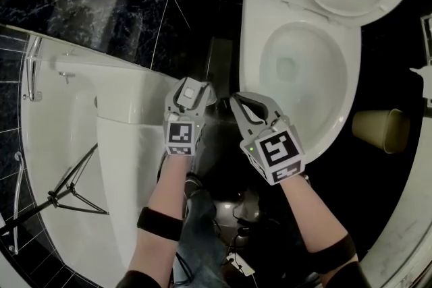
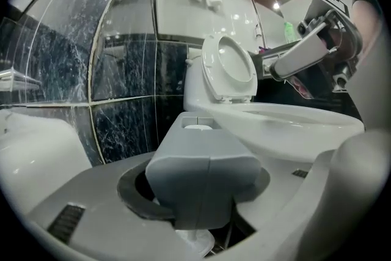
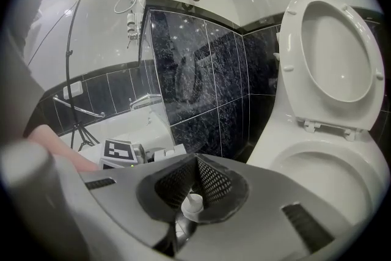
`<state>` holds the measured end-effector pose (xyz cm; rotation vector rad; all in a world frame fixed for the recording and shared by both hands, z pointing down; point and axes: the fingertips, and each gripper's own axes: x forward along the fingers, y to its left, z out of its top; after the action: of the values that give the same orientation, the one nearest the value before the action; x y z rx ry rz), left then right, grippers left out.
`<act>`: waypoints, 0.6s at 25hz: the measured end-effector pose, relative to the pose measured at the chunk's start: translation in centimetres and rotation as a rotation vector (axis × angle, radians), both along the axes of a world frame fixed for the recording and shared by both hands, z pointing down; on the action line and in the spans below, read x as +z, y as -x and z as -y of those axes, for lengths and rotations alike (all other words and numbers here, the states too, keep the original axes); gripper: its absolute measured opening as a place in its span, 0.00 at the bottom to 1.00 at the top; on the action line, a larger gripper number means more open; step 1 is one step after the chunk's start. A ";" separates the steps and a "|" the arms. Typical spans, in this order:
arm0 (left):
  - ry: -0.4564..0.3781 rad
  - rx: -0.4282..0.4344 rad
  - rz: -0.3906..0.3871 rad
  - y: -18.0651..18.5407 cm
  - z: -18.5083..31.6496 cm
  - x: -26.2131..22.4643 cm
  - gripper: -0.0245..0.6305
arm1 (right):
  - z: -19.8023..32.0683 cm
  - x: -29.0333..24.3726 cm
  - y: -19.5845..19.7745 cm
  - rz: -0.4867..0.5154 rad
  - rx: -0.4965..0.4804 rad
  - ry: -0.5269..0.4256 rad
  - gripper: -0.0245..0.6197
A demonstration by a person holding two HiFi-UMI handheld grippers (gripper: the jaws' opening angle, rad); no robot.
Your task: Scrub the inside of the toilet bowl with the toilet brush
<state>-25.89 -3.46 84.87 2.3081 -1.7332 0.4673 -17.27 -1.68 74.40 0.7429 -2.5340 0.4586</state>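
Two grippers sit low beside the white oval toilet bowl (image 1: 347,84). The left gripper (image 1: 191,90) is clamped on a grey boxy plastic brush handle (image 2: 201,174). I think it is the toilet brush. It is just outside the bowl's rim, not in it yet. The right gripper (image 1: 244,106) is pressed together on nothing. Lift the brush straight up first, then swing it over the rim and dip it in. Mind the right gripper close by, the white bathtub (image 1: 67,131) and the thin black tripod (image 1: 71,191).

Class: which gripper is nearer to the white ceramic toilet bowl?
Right. The right gripper sits just beside the rim of the white ceramic toilet bowl. The left gripper is further left, over by the white bathtub.
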 end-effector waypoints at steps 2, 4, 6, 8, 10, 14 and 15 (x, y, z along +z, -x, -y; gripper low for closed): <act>0.016 -0.004 -0.004 -0.1 -0.2 0.9 0.41 | 0.1 0.2 0.1 -0.001 0.000 0.000 0.05; 0.032 -0.009 -0.007 -0.1 -0.6 1.8 0.41 | 0.2 0.3 0.2 -0.002 -0.002 -0.003 0.05; 0.042 -0.011 -0.003 -0.1 -1.0 2.4 0.41 | 0.3 0.3 0.2 0.000 -0.004 -0.004 0.05; 0.045 -0.008 -0.001 -0.3 -1.2 2.6 0.41 | 0.3 0.3 0.1 0.001 -0.004 -0.005 0.05; 0.048 -0.004 -0.007 -0.4 -1.1 2.6 0.48 | 0.4 0.3 0.0 0.000 -0.003 -0.004 0.05; 0.062 0.010 -0.014 -0.7 -0.9 2.6 0.67 | 0.6 0.4 -0.2 -0.001 0.002 -0.004 0.05; 0.065 0.016 -0.013 -0.7 -0.9 2.6 0.68 | 0.5 0.3 -0.1 -0.001 0.001 -0.003 0.05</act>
<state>-25.15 -2.52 87.42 2.2762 -1.6697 0.5032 -17.14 -2.18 74.73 0.7449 -2.5343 0.4552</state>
